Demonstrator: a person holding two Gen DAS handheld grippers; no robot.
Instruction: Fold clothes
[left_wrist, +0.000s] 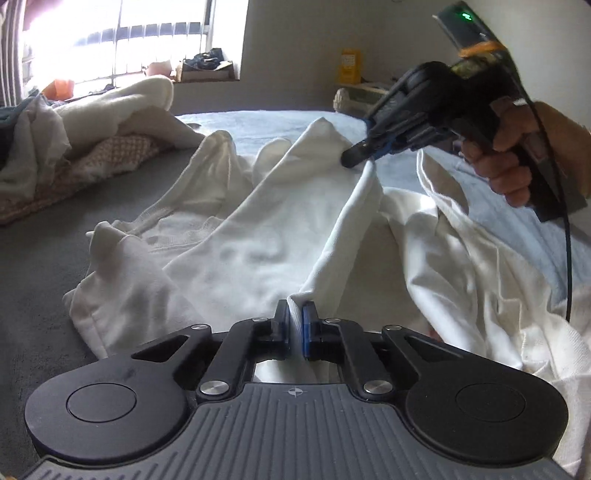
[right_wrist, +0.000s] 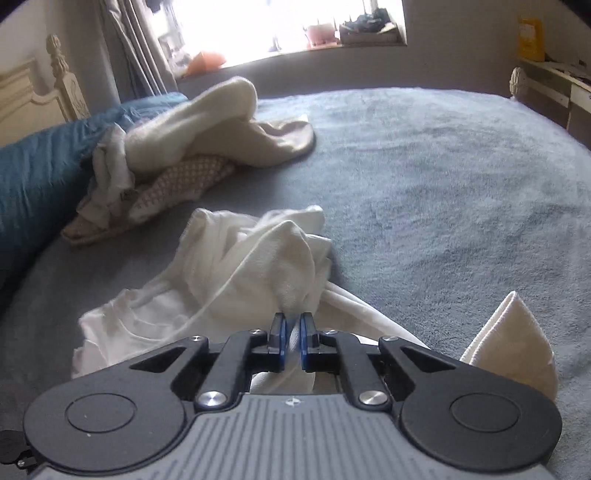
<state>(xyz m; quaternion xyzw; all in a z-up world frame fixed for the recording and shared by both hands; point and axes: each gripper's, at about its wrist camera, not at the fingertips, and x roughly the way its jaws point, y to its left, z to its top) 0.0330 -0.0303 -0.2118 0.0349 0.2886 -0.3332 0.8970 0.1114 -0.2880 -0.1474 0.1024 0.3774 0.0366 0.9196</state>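
The white garment lies rumpled and creased on the grey bed; left tongs pinch one edge, right tongs clamp another fold, lifting a taut ridge between them.

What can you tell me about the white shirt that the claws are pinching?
The white garment looks like soft, thin cotton, rumpled and spread over the grey bed cover. A ribbed band shows at one edge. The left claw pinches a fold near the camera, and the right claw pinches the same fold further along, lifting it into a raised ridge. The rest lies crumpled on the bed.
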